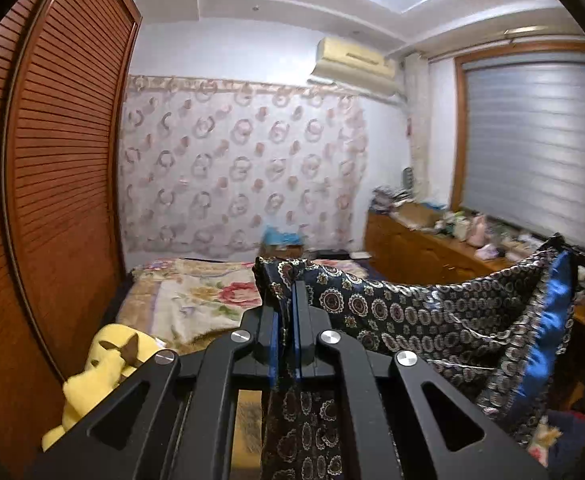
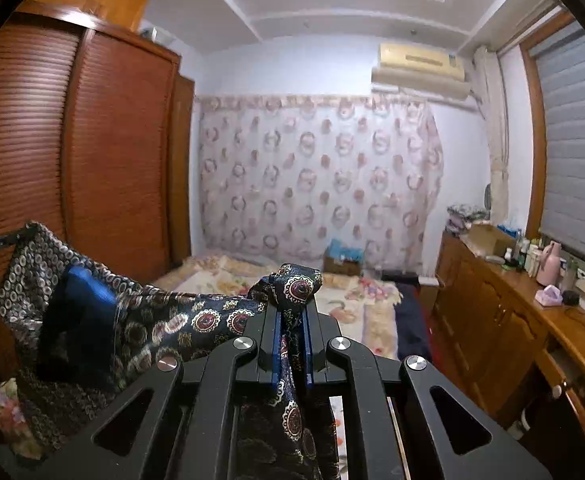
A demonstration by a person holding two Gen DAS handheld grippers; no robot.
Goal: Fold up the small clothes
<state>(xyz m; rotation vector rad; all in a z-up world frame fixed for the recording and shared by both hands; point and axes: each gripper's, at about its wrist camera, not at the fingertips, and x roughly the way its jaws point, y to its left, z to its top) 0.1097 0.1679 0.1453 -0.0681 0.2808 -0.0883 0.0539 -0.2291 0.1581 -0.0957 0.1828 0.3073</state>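
Patterned shorts up in the air, no fold made yet

The left hand-held gripper (image 1: 286,300) and the right hand-held gripper (image 2: 292,312) are each clamped on an end of the dark patterned shorts (image 1: 432,312), stretched across mid-frame above the bed (image 1: 196,296). I'd say it's just starting: laying flat and folding remain.

Left gripper (image 1: 286,292) clamped on a bunched corner of the dark patterned garment (image 1: 412,312); cloth pinched between the blue pads (image 1: 273,344), with a tail hanging below the jaws. The garment spans rightward, sagging, up to a raised far corner showing blue lining (image 1: 548,320). Below: bed with floral blanket (image 1: 196,296). Yellow plush toy (image 1: 104,364) at lower left, beside the louvred wardrobe door (image 1: 60,168). Wooden dresser (image 1: 420,248) under the window blind (image 1: 532,144).
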